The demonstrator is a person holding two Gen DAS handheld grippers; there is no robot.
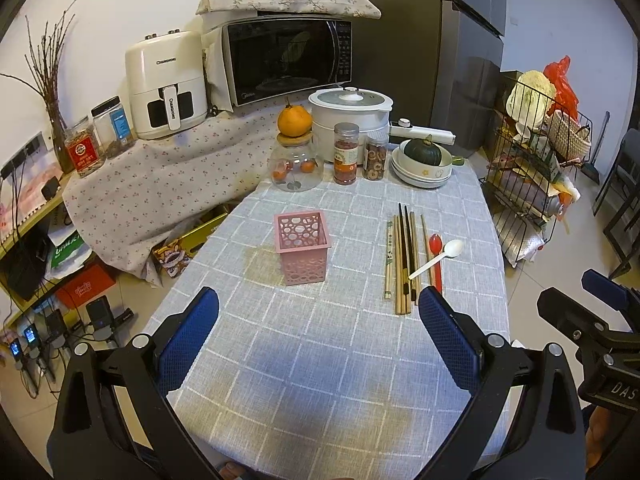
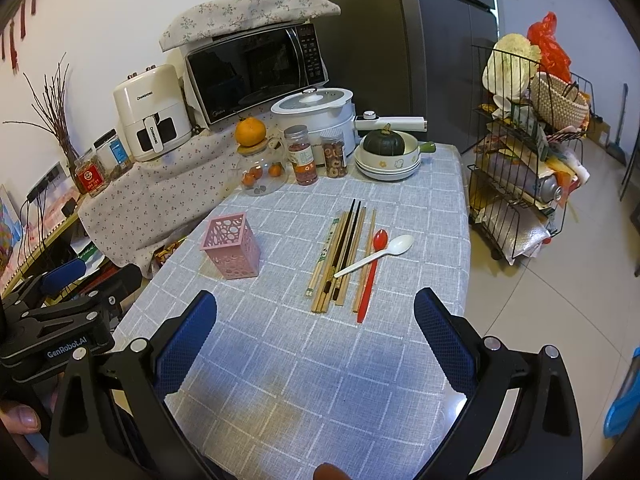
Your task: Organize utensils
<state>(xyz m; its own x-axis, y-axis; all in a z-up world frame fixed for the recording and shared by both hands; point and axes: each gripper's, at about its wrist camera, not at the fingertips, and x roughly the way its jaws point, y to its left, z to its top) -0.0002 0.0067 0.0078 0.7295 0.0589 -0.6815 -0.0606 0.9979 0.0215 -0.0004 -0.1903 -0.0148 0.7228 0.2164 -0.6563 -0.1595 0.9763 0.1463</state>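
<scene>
A table covered in a grey-blue checked cloth [image 1: 320, 360] fills both wrist views. Near its middle, toward the left, stands a pink square plastic holder with a perforated bubble pattern [image 1: 303, 246], upright and empty as far as can be seen. Well apart to its right lies a row of loose utensils: a bundle of pale wooden and dark chopsticks [image 2: 340, 258] laid side by side, a red plastic spoon [image 2: 371, 272] just beside them, and a white plastic spoon [image 2: 374, 256] lying slanted across the red one and the nearest chopsticks.

The left gripper [image 1: 318, 312] hovers over the near part of the table, its blue-padded fingers spread wide and grasping nothing. The right gripper [image 2: 316, 314] does the same, fingers released and empty, nearer the utensil row.

Nothing appears sorted yet (the holder looks bare). A sensible start would be the white spoon, since it rests on top; pinching its handle low and squarely should avoid scattering the chopsticks beneath, while the left gripper could steady the light holder against tipping.
</scene>
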